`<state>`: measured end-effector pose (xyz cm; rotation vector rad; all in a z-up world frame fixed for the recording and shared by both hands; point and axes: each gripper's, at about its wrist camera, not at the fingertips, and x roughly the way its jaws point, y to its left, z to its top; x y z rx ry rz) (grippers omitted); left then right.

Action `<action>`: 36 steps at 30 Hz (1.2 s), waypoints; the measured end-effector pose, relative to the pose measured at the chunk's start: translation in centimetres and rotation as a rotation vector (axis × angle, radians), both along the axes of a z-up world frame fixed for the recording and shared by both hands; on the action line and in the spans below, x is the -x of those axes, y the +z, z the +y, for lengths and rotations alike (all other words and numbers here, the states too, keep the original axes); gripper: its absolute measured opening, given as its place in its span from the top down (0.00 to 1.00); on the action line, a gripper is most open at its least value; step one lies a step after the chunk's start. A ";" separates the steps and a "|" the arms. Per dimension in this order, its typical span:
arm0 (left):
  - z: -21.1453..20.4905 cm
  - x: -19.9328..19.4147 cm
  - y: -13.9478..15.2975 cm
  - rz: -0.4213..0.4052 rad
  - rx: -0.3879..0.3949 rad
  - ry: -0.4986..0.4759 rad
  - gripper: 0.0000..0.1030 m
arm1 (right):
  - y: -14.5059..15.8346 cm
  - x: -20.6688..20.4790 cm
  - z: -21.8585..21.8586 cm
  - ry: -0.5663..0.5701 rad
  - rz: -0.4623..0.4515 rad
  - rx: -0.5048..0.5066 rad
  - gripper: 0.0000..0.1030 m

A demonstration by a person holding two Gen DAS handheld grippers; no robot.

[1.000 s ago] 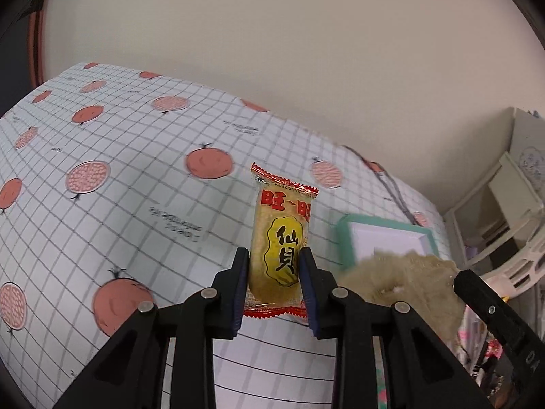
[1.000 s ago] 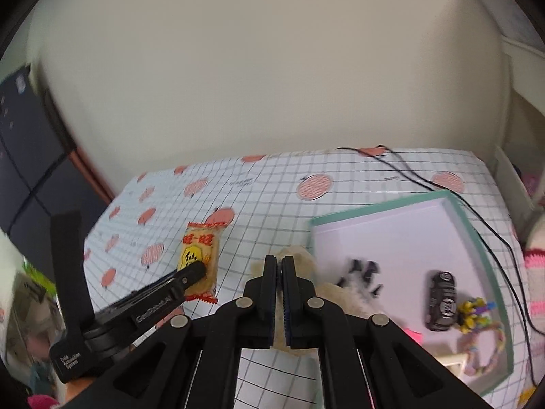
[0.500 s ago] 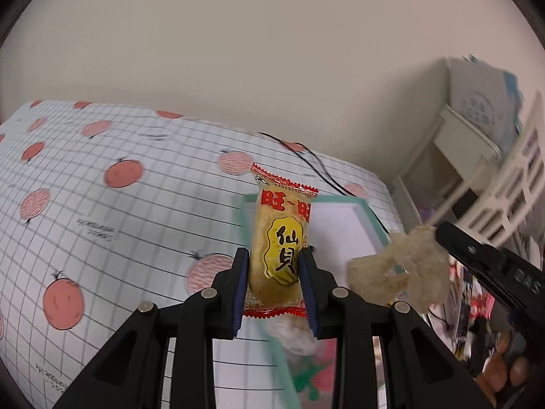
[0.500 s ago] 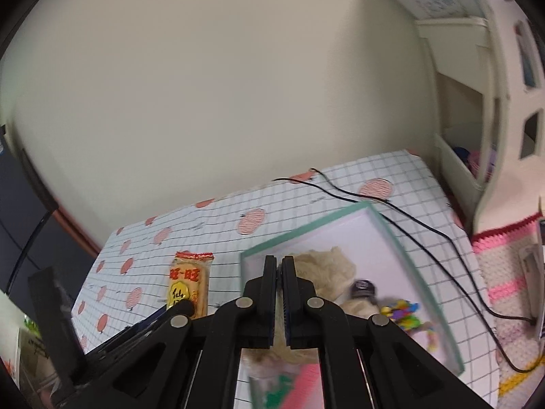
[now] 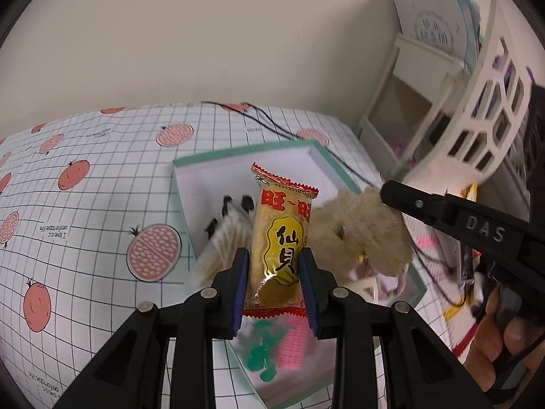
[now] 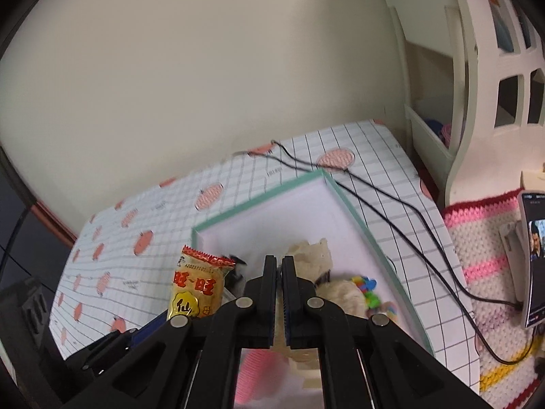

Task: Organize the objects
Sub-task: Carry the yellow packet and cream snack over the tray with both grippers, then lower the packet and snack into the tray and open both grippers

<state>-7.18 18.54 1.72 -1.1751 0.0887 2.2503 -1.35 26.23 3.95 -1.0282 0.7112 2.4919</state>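
Note:
My left gripper (image 5: pixel 274 259) is shut on a yellow rice cracker packet (image 5: pixel 281 238) with red crimped ends, held upright above the teal-rimmed white box (image 5: pixel 238 151). The same packet (image 6: pixel 199 288) appears at the lower left of the right wrist view. My right gripper (image 6: pixel 279 266) is shut on a beige fluffy scrunchie (image 6: pixel 311 252), also over the box (image 6: pixel 259 208). From the left wrist view the scrunchie (image 5: pixel 361 231) hangs from the right gripper's black finger (image 5: pixel 412 197). Inside the box lie black clips (image 5: pixel 235 202), a pink comb (image 5: pixel 293 347) and green pieces (image 5: pixel 260 358).
The box sits on a grid cloth with red fruit prints (image 5: pixel 102 204). Black cables (image 6: pixel 391 204) cross the cloth beside the box. A white shelf unit (image 6: pixel 477 85) stands to the right, a crocheted mat (image 6: pixel 494 272) with a phone (image 6: pixel 533 259) below it. A hand (image 5: pixel 490 344) grips the right tool.
Both grippers have swung right and come over the box with their loads. The box now lies directly below the packet and the scrunchie; the shelf unit is closer.

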 end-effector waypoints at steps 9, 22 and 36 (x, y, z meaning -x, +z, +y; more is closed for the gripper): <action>0.1 0.2 -1.7 -0.061 0.033 -0.008 0.70 | -2.6 0.8 -0.5 0.029 -0.117 -0.015 0.95; -0.5 -0.3 -1.0 -0.055 0.043 -0.037 0.55 | -3.3 0.8 -1.3 0.045 -0.179 -0.032 0.94; -5.0 -0.6 0.8 -0.006 0.061 0.085 0.40 | -1.8 -1.1 -3.8 0.069 -0.159 -0.066 0.43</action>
